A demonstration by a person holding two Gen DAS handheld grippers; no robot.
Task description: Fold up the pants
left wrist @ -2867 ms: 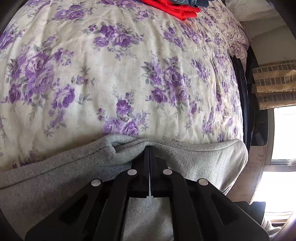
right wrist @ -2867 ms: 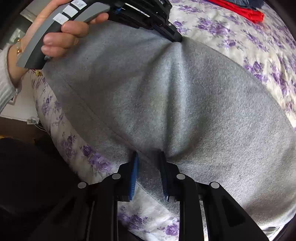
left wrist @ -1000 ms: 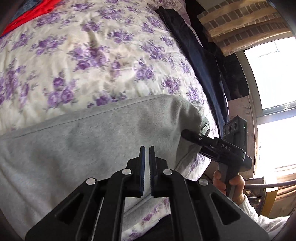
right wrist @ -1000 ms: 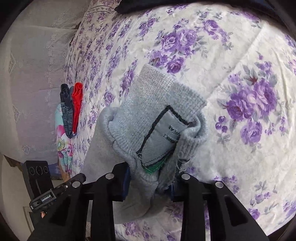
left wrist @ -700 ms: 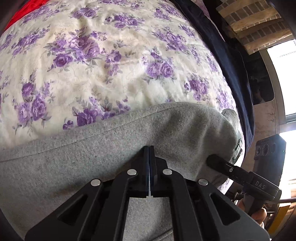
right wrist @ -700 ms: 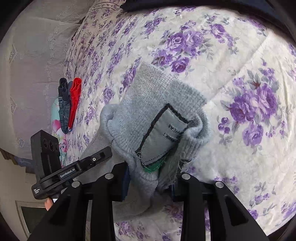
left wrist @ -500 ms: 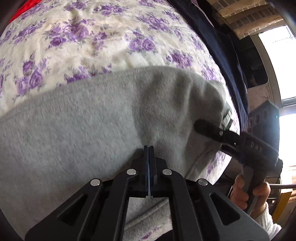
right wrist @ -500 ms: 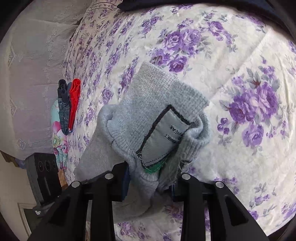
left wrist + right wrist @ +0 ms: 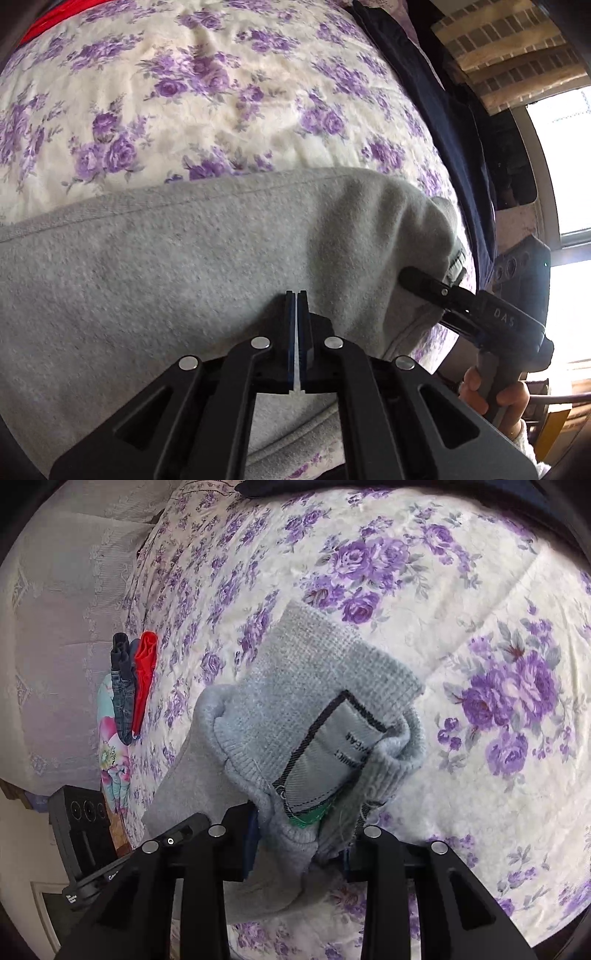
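Observation:
Grey sweatpants [image 9: 184,266] lie across the near edge of a bed with a purple-flowered cover [image 9: 221,92]. My left gripper [image 9: 296,295] is shut, its tips pressed on the grey cloth; whether it pinches any cloth I cannot tell. My right gripper [image 9: 301,834] is shut on the bunched ribbed waistband [image 9: 314,709], whose inner grey label [image 9: 340,746] shows. In the left wrist view the right gripper [image 9: 413,277] bites the pants' right end, held by a hand [image 9: 491,395]. The left gripper's body [image 9: 85,834] shows at lower left in the right wrist view.
Folded red [image 9: 144,672] and dark denim [image 9: 123,694] clothes lie stacked at the bed's far side. A navy garment [image 9: 436,110] lies along the bed's right edge by a window [image 9: 565,158]. A pale curtain [image 9: 55,609] hangs beyond the bed.
My left gripper has shifted over the grey cloth and stays shut. My right gripper keeps its hold on the waistband, nearly still. The other tool has slid lower in the right wrist view.

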